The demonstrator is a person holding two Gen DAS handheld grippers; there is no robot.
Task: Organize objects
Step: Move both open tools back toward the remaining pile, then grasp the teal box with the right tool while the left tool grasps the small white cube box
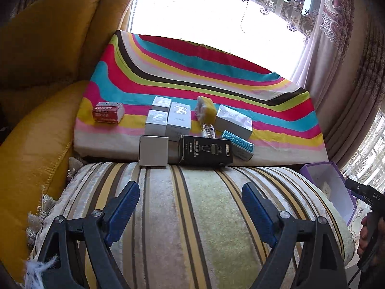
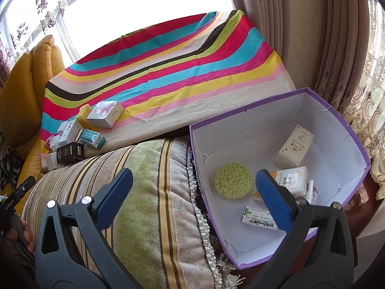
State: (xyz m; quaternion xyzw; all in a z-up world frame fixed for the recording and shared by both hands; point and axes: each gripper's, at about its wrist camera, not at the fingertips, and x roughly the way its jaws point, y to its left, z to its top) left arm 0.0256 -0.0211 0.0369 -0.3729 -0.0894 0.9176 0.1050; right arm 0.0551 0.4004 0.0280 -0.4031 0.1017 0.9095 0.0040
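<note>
Where right gripper jaws gape | tissue pack half-hidden | purple box cropped

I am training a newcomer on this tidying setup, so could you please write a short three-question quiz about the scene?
1. True or false: the round green sponge lies inside the purple-rimmed cardboard box.
2. Which item on the striped cloth lies nearest the striped cushion: A the red packet, B the black carton, or C the yellow sponge?
3. How do the jaws of the left gripper and right gripper stand?

Key: 1 true; 2 B; 3 both open, holding nothing.
</note>
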